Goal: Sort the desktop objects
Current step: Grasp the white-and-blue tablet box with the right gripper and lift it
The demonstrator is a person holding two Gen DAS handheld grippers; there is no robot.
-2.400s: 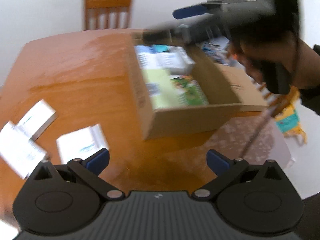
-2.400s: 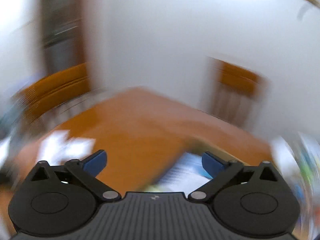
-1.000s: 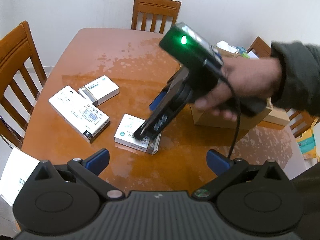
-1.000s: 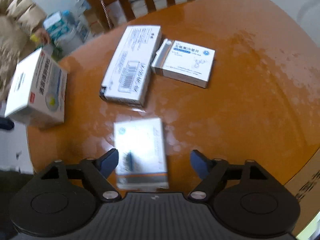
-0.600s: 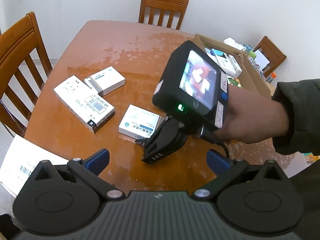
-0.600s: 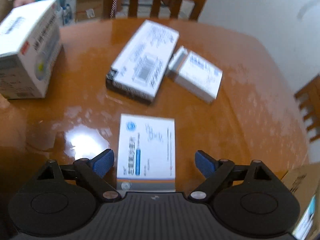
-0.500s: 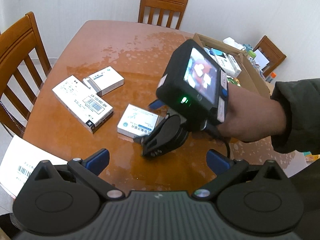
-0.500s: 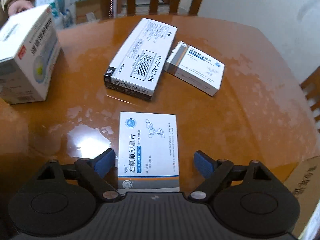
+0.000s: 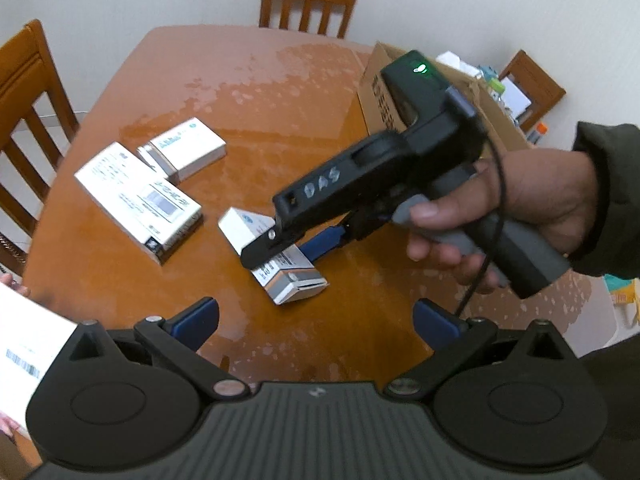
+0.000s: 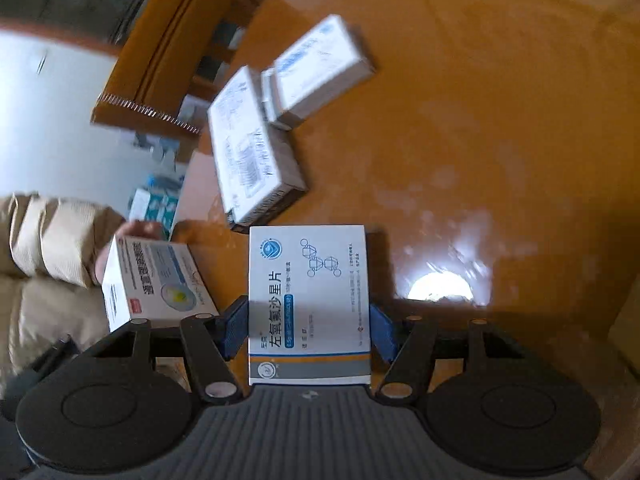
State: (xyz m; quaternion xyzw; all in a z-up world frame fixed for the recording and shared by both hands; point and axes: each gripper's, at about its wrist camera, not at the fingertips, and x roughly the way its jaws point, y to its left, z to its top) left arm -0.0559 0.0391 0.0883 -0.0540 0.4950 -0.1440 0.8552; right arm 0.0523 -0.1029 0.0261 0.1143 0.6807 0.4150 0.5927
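A: Big picture first: the wooden table (image 9: 280, 92) fills the left wrist view, and the cardboard box (image 9: 384, 92) stands open at its far right edge, well apart from the loose packets

B: And the packets?

A: A long barcode box (image 9: 138, 200) and a smaller white box (image 9: 188, 148) lie just beside each other on the left half of the table. At the near left edge a hand has hold of another carton (image 10: 154, 280), the one with the yellow dot. Then the one that matters: the white medicine box (image 10: 308, 304)

B: Who has it?

A: The right gripper (image 10: 308, 328). Its blue pads sit against the packet's two long sides, pinching it across the short width, so the long axis runs straight out ahead along the fingers. From the left wrist view the packet's near end (image 9: 294, 280) looks tilted up off the wood, though I can't tell whether the far end touches

B: The left gripper?

A: The left gripper (image 9: 316, 316) hangs spread wide, nothing between its pads, back from the packet on the near side of the table

B: So what does the coming move turn on?

A: My read: the cardboard box lies to the right and beyond the held packet, and the right hand is both nearer to it and already loaded. The carry would swing that way, long axis leading
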